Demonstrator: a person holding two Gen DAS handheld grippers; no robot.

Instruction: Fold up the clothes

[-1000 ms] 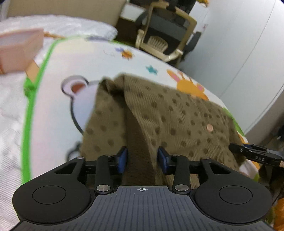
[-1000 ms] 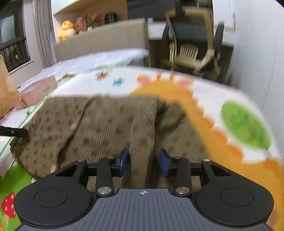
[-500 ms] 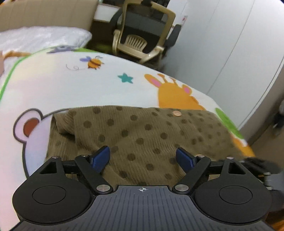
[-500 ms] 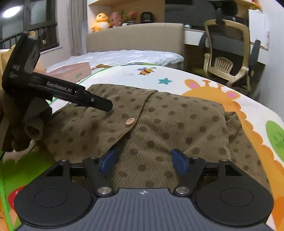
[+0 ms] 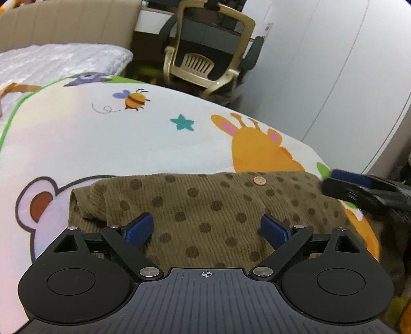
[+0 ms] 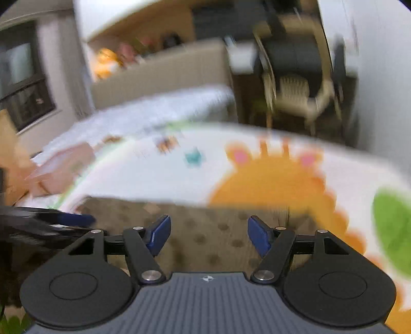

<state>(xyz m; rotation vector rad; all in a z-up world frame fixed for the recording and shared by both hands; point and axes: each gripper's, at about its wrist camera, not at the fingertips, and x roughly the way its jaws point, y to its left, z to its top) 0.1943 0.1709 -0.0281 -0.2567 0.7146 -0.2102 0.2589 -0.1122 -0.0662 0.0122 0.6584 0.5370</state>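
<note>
A brown corduroy garment with dark dots [image 5: 205,205] lies folded on the cartoon-print bed cover [image 5: 102,144], with a pale button [image 5: 259,180] showing near its far edge. My left gripper [image 5: 205,231] hovers open over the garment's near part, nothing between its blue pads. The right gripper [image 6: 208,235] is open too, above the same garment [image 6: 205,231]; that view is blurred by motion. Each gripper shows in the other's view, the right one [image 5: 364,187] at the right edge, the left one [image 6: 46,223] at the left.
A beige and black office chair [image 5: 205,59] stands beyond the bed's far side, next to a white wardrobe wall [image 5: 334,64]. A padded headboard [image 5: 69,23] and white quilt [image 5: 51,61] lie at the back left. A pink box [image 6: 61,167] sits left on the bed.
Both grippers let go of the brown fabric and opened wide. The garment now lies folded flat. Both grippers have drawn back, the right one still moving fast.
</note>
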